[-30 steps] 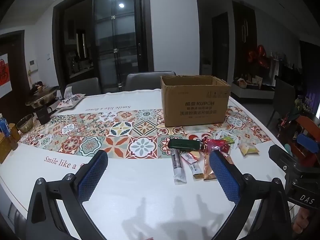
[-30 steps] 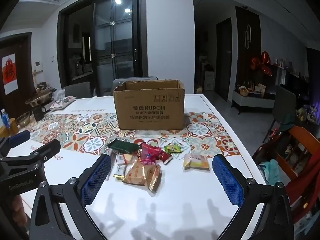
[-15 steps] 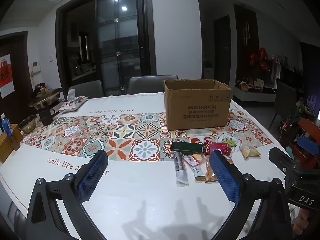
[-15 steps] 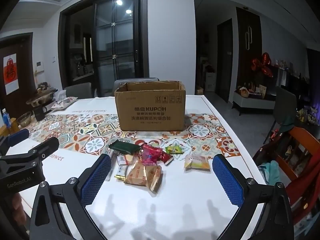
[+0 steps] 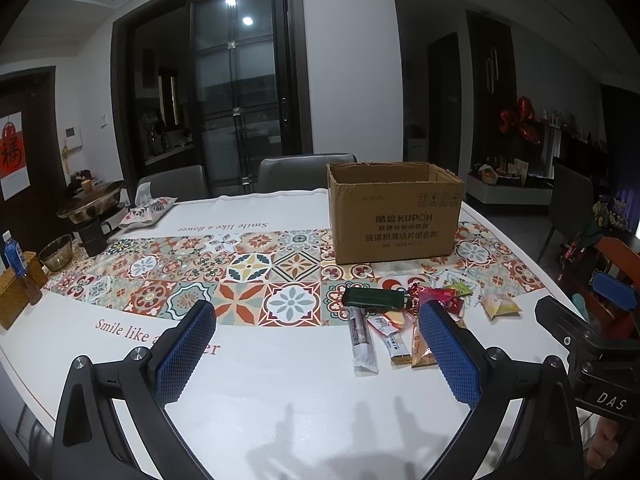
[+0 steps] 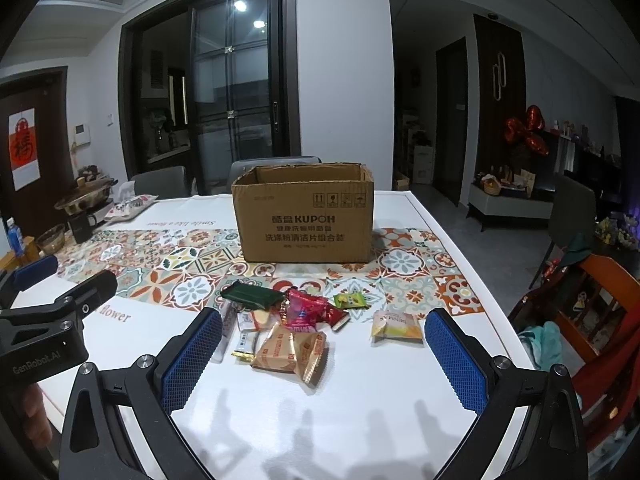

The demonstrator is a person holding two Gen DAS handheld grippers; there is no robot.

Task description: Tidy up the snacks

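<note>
A dim dining room lay behind a white tabletop (image 6: 360, 408) crossed by a band of patterned tiles, with a dark glass door beyond it. On the tiles stood an open cardboard box (image 6: 306, 216), upright and showing nothing inside from either view. The snacks lay loose in a cluster just in front of it: a dark green pouch (image 6: 251, 295), a red wrapper (image 6: 310, 310), a small green packet (image 6: 351, 301), 2 tan biscuit packs (image 6: 294, 354) overlapping, and a yellow packet (image 6: 396, 325) set a little apart to the right. A long silver stick pack (image 5: 362, 340) lay at the cluster's left edge.

The right tool (image 6: 324, 360) hovered above the near edge of the pile, its pads wide apart and holding nothing. The left tool (image 5: 316, 354) was likewise spread and empty, off to the left of the pile.

Sorting had apparently not begun. A sound first pick would be the yellow packet, since it lay clear of its neighbours. The thin wrappers looked slippery, so closing across a crimped end seemed wiser than pinching the puffed middle. The overlapped tan packs would probably need separating first.
</note>
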